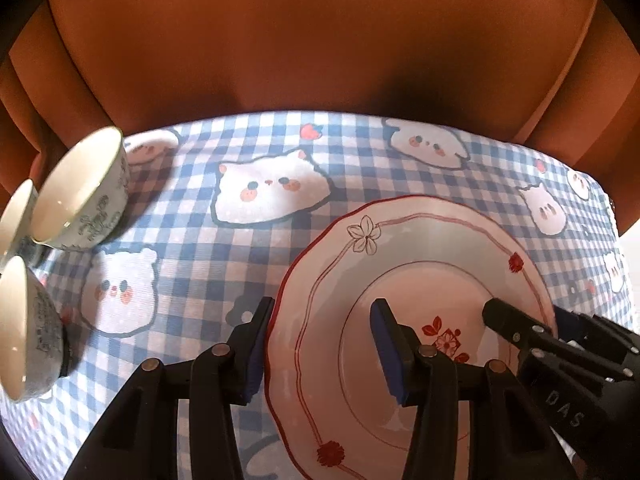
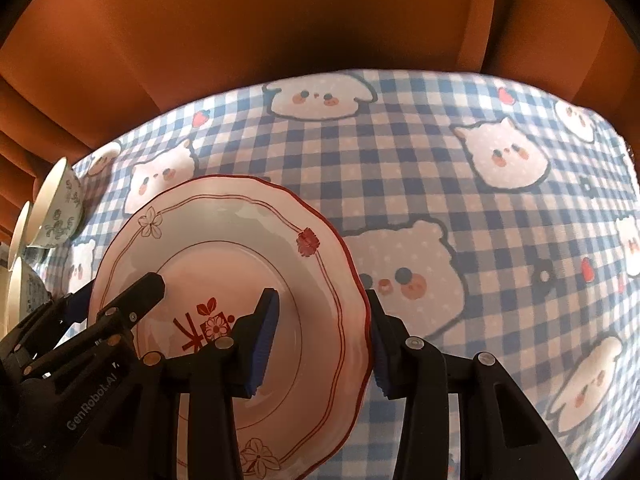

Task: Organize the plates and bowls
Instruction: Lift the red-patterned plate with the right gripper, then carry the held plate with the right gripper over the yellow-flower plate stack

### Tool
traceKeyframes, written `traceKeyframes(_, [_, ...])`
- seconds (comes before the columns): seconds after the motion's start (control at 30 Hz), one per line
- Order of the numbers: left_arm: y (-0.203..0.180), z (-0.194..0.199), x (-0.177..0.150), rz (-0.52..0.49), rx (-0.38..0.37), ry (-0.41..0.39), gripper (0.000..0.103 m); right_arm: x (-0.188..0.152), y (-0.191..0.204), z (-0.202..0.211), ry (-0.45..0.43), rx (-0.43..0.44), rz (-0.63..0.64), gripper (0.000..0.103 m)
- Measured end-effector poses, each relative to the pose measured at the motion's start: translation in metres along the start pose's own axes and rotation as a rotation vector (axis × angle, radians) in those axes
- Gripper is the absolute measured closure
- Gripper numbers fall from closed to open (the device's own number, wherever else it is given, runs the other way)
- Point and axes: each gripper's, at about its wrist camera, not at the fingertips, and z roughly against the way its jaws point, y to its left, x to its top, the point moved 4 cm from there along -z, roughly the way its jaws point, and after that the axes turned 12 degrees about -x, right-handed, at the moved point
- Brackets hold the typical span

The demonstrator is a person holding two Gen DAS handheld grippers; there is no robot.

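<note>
— Step in hand? Looked like lifting the red-rimmed plate (image 1: 404, 280) to stack it.
— Tools? Left gripper (image 1: 320, 344) pinching the plate's left rim, right gripper (image 2: 320, 340) pinching its right rim.
— Next? Probably a level, matched carry.
— Bowls (image 1: 80, 196)? Well left of the plate.
— Surface? Checked animal-print tablecloth (image 2: 440, 152); orange chair (image 1: 300, 40) beyond the plate.

Glowing warm and dim, glinting softly off the plate (image 1: 420, 240), bending at fisheye edges, blurring slightly throughout.
</note>
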Motion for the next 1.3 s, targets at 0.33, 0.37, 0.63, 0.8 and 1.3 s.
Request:
traceKeyframes(0.33, [-0.015,0.052,-0.009,0.005,0.001,-0.039,0.054,-0.005,-0.007,0.063,-0.072,0.006,0.038,0.058])
traceKeyframes(0.37, [-0.016,0.058,-0.012,0.008,0.003,-0.043,0.054,-0.006,-0.006,0.067,-0.072,0.009,0.041,0.058])
traceKeyframes(0.63, [-0.022,0.104,-0.038,0.039,0.015,-0.106,0.054,-0.037,0.000,0.099,-0.079,0.038,0.079,0.058])
traceKeyframes(0.8, [-0.028,0.117,-0.061,0.045,0.018,-0.101,0.054,-0.057,-0.002,0.115,-0.087,0.055,0.096,0.058])
traceKeyframes(1.3, [-0.050,0.117,-0.120,-0.019,-0.072,0.006,0.054,-0.118,-0.027,0.133,-0.057,-0.007,0.032,0.058])
